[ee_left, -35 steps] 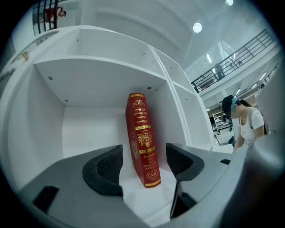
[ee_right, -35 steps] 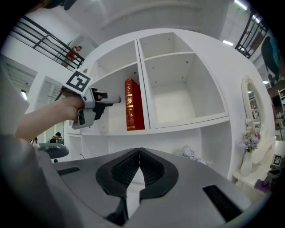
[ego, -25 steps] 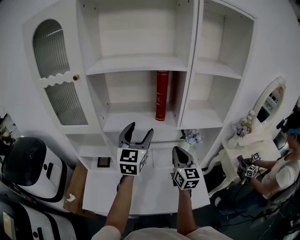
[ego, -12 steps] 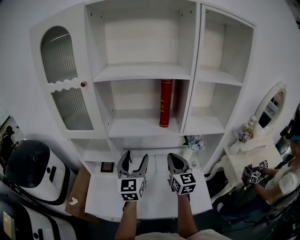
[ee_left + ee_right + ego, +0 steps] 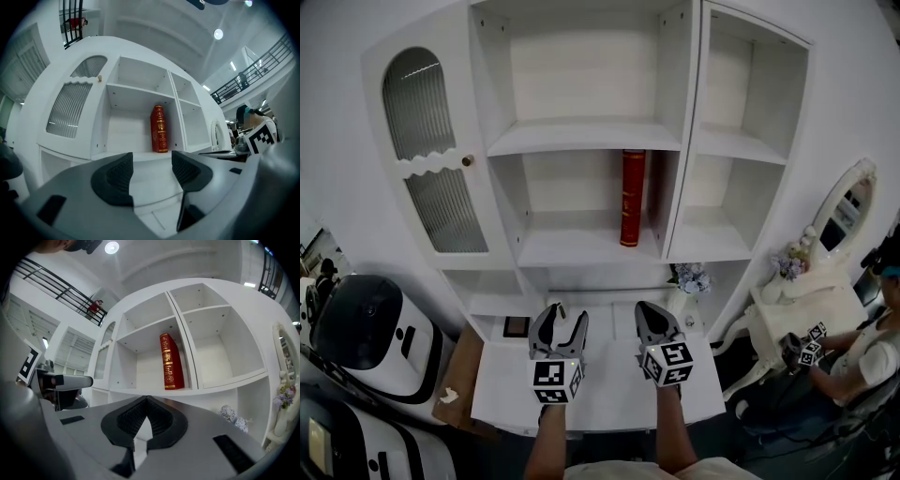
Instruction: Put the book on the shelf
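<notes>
A red book with gold print stands upright on the middle shelf of the white cabinet, against the compartment's right wall; it also shows as the book and the book in the two gripper views. My left gripper hangs low over the white desk, well below the book; its jaws are closing with nothing between them. My right gripper is beside it, shut and empty.
A small dark frame lies on the lower ledge at left. A flower bunch sits right of the desk. A white-and-black machine stands at far left. A person with marker cubes sits at a dressing table at right.
Both grippers have drawn back and down from the shelf toward the desk. The left jaws have narrowed slightly. The book has stayed on the shelf.
</notes>
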Demonstrator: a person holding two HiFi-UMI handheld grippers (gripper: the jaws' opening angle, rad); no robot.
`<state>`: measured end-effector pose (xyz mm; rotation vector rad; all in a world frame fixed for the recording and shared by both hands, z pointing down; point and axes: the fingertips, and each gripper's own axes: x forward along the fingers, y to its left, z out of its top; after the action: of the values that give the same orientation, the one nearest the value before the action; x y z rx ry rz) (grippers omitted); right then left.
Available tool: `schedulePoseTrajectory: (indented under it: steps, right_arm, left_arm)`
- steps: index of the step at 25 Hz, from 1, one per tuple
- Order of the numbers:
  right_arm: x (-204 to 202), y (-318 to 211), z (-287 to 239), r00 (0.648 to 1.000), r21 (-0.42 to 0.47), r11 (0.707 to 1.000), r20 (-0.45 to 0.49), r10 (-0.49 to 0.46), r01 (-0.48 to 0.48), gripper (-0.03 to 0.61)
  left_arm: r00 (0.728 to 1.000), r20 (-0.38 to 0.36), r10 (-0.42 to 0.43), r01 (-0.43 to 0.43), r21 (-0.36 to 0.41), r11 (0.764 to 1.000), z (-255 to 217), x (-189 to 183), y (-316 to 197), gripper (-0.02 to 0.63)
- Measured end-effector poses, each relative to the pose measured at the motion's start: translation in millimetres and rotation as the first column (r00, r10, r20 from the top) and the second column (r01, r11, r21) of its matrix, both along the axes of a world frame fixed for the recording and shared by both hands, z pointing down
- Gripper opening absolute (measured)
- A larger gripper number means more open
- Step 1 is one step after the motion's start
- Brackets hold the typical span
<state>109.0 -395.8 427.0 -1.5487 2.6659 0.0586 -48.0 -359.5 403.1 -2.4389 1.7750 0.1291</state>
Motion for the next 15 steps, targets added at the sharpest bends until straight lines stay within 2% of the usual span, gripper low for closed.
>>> schedulePoseTrajectory:
  steps: [4, 8, 11, 15]
  right_arm:
    - [5, 2, 5, 1.000, -0.009, 1.000, -0.008, 0.009, -0.009, 0.026]
    - [8, 7, 11, 1.000, -0.023, 1.000, -0.007, 0.009, -0.009, 0.026]
    - [8, 8, 12, 1.000, -0.023, 1.000, -0.014, 0.002, -0.002, 0.026]
    - [14, 6, 8, 1.000, -0.012, 1.000, -0.003, 0.016, -0.016, 0.026]
  left_arm:
    - [1.000, -0.003, 0.008, -0.008, -0.005, 1.000, 4, 6, 1, 0.219]
    - [1.000, -0.007, -0.018, 0.018, -0.023, 1.000, 12, 4, 2, 0.106]
    - [1.000, -0.031, -0.006, 0.005, -0.017, 1.000, 10, 6, 1, 0.019]
    - [0.998, -0.052, 0.034, -0.034, 0.001, 0.999, 5, 12, 2, 0.015]
